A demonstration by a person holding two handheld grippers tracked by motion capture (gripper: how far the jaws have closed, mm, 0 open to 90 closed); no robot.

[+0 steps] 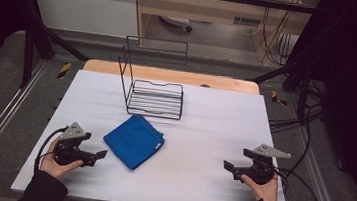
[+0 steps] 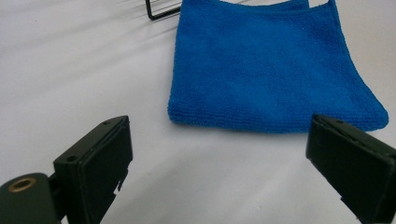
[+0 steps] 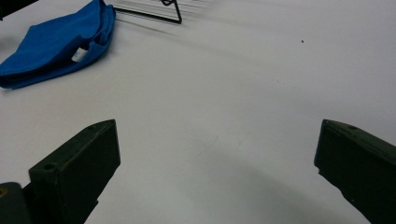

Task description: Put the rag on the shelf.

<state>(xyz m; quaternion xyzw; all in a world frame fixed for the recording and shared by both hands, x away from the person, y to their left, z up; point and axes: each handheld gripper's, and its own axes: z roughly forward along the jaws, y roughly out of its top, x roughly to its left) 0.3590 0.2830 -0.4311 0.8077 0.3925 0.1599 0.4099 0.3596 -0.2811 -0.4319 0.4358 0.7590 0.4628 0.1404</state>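
Note:
A folded blue cloth (image 1: 134, 141) lies on the white table (image 1: 203, 128), in front of a black wire rack (image 1: 154, 98). My left gripper (image 1: 101, 155) rests at the front left, held by a hand, open and pointing at the cloth's near edge. In the left gripper view the cloth (image 2: 271, 65) lies just beyond the open jaws, apart from them. My right gripper (image 1: 228, 165) sits at the front right, open, pointing left with nothing between its jaws. In the right gripper view the cloth (image 3: 56, 44) shows at the far left, a white tag on it.
The wire rack (image 3: 149, 9) stands at the back middle of the table, its tall frame rising at its left side. Cables trail off the table's right edge (image 1: 303, 184). A wooden strip (image 1: 169, 74) runs behind the white surface.

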